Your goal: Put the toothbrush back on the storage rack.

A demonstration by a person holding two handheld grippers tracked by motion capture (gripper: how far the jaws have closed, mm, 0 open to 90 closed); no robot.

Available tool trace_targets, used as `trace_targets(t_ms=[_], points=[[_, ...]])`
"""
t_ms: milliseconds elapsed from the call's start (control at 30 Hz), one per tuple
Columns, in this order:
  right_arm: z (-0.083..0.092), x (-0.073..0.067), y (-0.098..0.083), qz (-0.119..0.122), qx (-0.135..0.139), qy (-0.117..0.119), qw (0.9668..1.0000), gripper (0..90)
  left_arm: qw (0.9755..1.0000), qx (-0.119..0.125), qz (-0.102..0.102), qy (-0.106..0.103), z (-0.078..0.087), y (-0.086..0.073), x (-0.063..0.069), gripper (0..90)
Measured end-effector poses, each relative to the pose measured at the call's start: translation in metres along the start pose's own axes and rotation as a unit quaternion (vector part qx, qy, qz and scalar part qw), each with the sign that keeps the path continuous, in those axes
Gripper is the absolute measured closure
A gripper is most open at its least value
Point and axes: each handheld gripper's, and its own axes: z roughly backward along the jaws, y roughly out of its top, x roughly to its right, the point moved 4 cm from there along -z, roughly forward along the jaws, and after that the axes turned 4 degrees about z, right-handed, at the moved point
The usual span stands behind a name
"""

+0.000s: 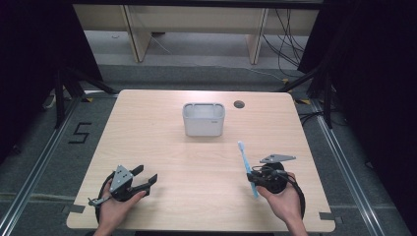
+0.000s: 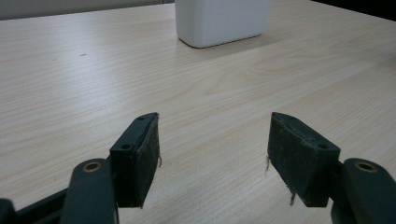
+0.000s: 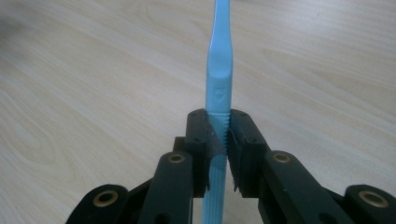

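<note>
- The table (image 1: 162, 142) was a pale wood top, smooth and hard, so I judged that anything light set down on it could skid.
- The white holder (image 1: 203, 119) stood upright at the far middle of the table, well apart from both grippers. It looked rigid, open at the top, and light enough to tip if I knocked its rim.
- My left gripper (image 1: 145, 178) rested at the near left, its jaws spread wide with nothing between them.
- My right gripper (image 1: 252, 176) sat at the near right, jaws clamped on the toothbrush.
- The toothbrush (image 3: 218, 70) was a thin blue plastic stick, held near the right edge of the table with its brush end pointing far. I judged it very light, stiff but a little springy, and slick. The ridged grip section of the handle, where the jaws had it, seemed the best hold; a hold nearer the thin neck would let it pivot.
</note>
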Motion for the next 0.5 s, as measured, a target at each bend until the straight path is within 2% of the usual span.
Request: trace_targets(t_ms=[67, 100, 133, 167, 200, 233, 333, 367, 433, 467, 500], points=[[0.0011, -0.0007, -0.0016, -0.002, 0.016, 0.004, 0.9999, 79.3, 1.0, 0.0, 0.0, 0.0, 0.0, 0.0, 0.0, 33.6], [0.0017, 0.0011, -0.0021, 0.012, 0.026, -0.004, 0.9996, 79.3, 1.0, 0.0, -0.001, 0.0, 0.0001, 0.0, -0.0001, 33.6], [0.0014, -0.0001, -0.0024, 0.007, 0.04, -0.004, 0.9992, 79.2, 1.0, 0.0, 0.0, 0.0, 0.0001, 0.0, 0.0, 33.6], [0.0014, 0.0029, -0.0023, 0.025, 0.053, 0.002, 0.9983, 79.2, 1.0, 0.0, 0.0, 0.0, 0.0001, 0.0, 0.0, 33.6], [0.003, -0.0006, -0.0035, 0.004, 0.059, -0.005, 0.9983, 79.2, 1.0, 0.001, -0.001, -0.001, 0.0001, 0.0, 0.0002, 33.6], [0.0029, 0.0031, -0.0028, 0.034, 0.073, -0.008, 0.9967, 79.2, 1.0, 0.001, -0.001, 0.0, 0.0, -0.0001, 0.0004, 33.6], [0.0024, 0.0041, -0.0038, 0.045, 0.101, -0.013, 0.9938, 79.2, 1.0, 0.001, -0.001, -0.001, 0.0001, 0.0, 0.0003, 33.6], [0.0023, 0.0034, -0.0043, 0.039, 0.114, -0.01, 0.9926, 79.2, 1.0, 0.001, -0.001, -0.001, 0.0, 0.0, 0.0002, 33.6], [0.0019, 0.0046, -0.0049, 0.043, 0.133, -0.009, 0.9902, 79.2, 1.0, 0.0, -0.001, -0.001, -0.0001, -0.0001, 0.0003, 33.6], [0.001, 0.0025, -0.0053, 0.025, 0.146, -0.005, 0.9889, 79.2, 1.0, 0.0, -0.001, -0.001, 0.0, -0.0001, 0.0003, 33.6], [0.001, 0.0025, -0.0053, 0.025, 0.146, -0.005, 0.9889, 79.2, 1.0, 0.0, -0.001, -0.001, 0.0, -0.0001, 0.0003, 33.6]])
